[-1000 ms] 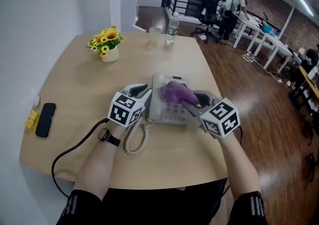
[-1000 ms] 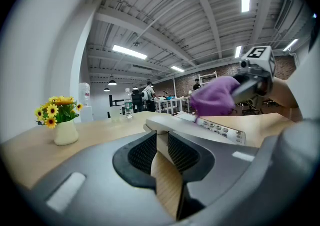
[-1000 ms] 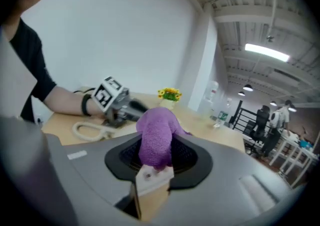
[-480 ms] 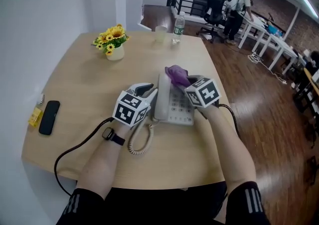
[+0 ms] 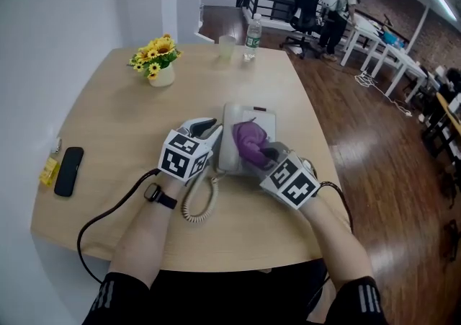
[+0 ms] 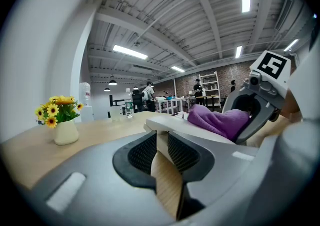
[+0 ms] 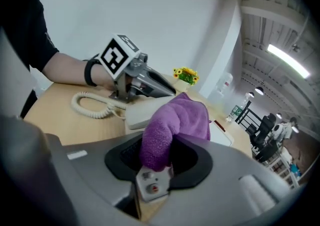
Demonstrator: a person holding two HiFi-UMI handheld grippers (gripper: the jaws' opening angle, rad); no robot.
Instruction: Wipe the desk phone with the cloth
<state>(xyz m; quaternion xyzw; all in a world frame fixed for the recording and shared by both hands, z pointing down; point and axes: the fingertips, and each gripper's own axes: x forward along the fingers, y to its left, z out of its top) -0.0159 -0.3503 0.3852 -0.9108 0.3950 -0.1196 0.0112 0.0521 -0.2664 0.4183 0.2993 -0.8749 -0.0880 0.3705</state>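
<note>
I had the right gripper (image 5: pixel 268 152) (image 7: pixel 159 160) clamped on a bunched purple terry cloth (image 5: pixel 248 140) (image 7: pixel 177 120), which rested on the keypad of the white desk phone (image 5: pixel 256 117) (image 7: pixel 136 115) near the middle of the pale wooden round surface (image 5: pixel 108 136). My left gripper (image 5: pixel 210 129) (image 6: pixel 162 142) sat at the phone's left edge, its jaws drawn narrow with a white piece of that edge pinched between the black pads. The phone's cream coiled cord (image 5: pixel 196 205) looped on the surface just in front of the phone. A small white pot of yellow flowers (image 5: pixel 155 63) stood well behind, towards the far left.
</note>
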